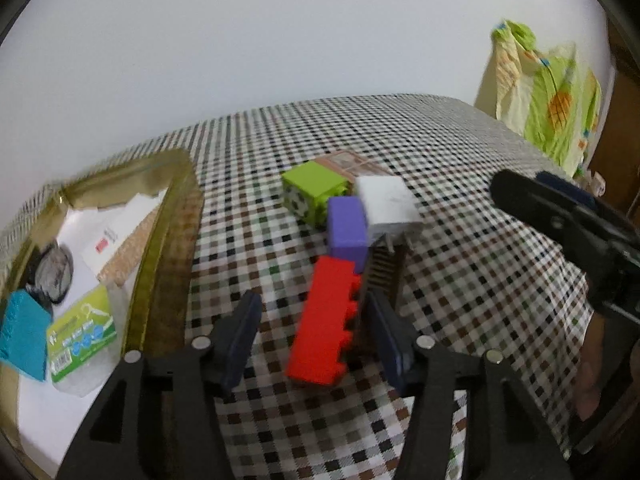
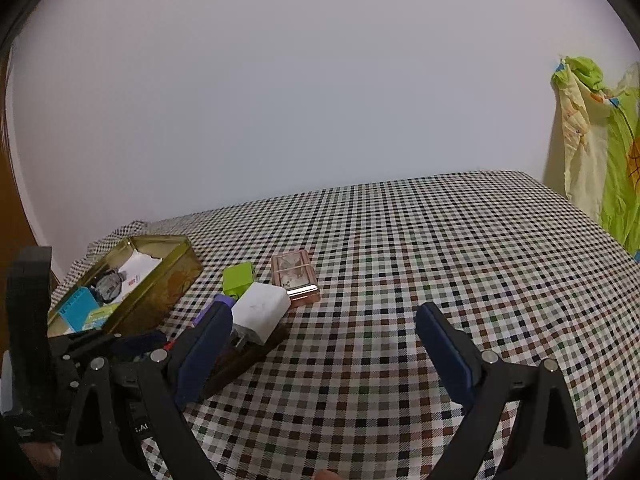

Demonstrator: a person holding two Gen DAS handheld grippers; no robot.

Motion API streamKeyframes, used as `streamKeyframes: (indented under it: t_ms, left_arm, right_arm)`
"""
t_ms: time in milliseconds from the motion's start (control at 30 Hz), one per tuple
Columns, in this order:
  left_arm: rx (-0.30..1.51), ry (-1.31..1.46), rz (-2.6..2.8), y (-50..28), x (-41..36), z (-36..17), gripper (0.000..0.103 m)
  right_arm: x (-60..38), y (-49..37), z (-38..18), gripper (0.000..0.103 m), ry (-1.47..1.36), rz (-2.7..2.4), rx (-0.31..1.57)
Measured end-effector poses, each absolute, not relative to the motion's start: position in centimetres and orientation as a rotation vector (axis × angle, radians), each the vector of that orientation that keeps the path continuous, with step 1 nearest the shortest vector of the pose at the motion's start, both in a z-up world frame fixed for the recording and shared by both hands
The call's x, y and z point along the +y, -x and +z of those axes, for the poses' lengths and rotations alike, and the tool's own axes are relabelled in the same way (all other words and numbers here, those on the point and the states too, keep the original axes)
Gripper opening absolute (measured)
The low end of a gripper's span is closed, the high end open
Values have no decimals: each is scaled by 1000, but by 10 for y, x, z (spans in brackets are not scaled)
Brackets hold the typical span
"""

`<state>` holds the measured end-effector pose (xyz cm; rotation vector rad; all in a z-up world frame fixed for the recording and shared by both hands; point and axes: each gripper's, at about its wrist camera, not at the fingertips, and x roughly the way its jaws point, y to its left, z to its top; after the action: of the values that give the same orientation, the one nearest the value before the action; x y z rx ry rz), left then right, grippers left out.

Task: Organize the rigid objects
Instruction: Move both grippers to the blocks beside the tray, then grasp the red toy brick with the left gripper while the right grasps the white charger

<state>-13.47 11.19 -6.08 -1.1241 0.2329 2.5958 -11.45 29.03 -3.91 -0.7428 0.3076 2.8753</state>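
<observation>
A red toothed brick (image 1: pixel 324 320) lies on the checked tablecloth (image 1: pixel 460 240) between the fingers of my left gripper (image 1: pixel 313 300). The right pad is close against its notched side and the left pad stands apart from it, so the jaws are open around it. Behind the brick are a purple block (image 1: pixel 347 232), a white charger (image 1: pixel 388 208), a green block (image 1: pixel 314 192), a pink case (image 1: pixel 348 162) and a dark comb-like piece (image 1: pixel 382 268). My right gripper (image 2: pixel 320 316) hovers open over bare cloth, right of the white charger (image 2: pixel 260 312).
A gold tin box (image 1: pixel 168 216) at the left holds a teal block (image 1: pixel 22 332), a green packet (image 1: pixel 82 336), papers and a round dark item. A green and yellow cloth (image 2: pixel 608 140) hangs past the table's right edge. A white wall is behind.
</observation>
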Motion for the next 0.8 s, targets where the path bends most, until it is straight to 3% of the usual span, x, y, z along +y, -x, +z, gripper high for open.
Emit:
streamKeyframes:
  t_ms: [133,633,800]
  left_arm:
    - [299,1088,2563,129,121,-60,23]
    - [157,937,2702,119,92,-46,21]
    - [119,935,2726,118,90,-45,21]
  right_arm:
    - [288,118,-42,95,777,2864,284]
    - [284,131,-47,95,839,2854,306]
    - [267,162,-48,95,886,2830,213]
